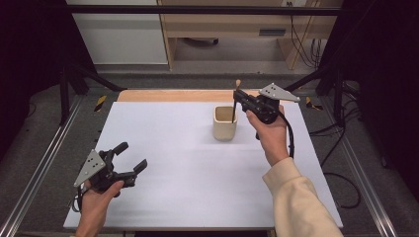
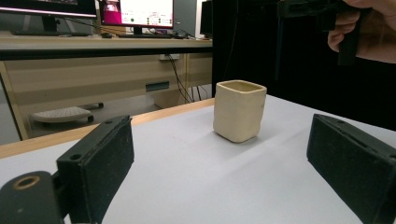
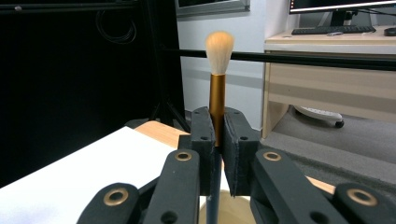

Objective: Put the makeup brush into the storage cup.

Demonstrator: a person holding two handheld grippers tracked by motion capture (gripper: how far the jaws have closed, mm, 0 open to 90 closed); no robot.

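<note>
brush (image 3: 216,88) clamped upright by right gripper (image 1: 239,101) over cup (image 1: 225,123)

Cream sleeve (image 1: 298,197); black hand-held gripper (image 1: 238,99) with grey plate (image 1: 278,92)

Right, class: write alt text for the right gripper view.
The right gripper clamps a makeup brush upright between its black jaws, pale bristles on top, gold ferrule below. A white table, a desk and a monitor lie beyond.

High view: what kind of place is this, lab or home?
Most likely a lab or office data-collection station. The white table sits inside a black metal frame, desks with monitors and a keyboard stand behind, and loose cables hang by the wooden desk.
</note>
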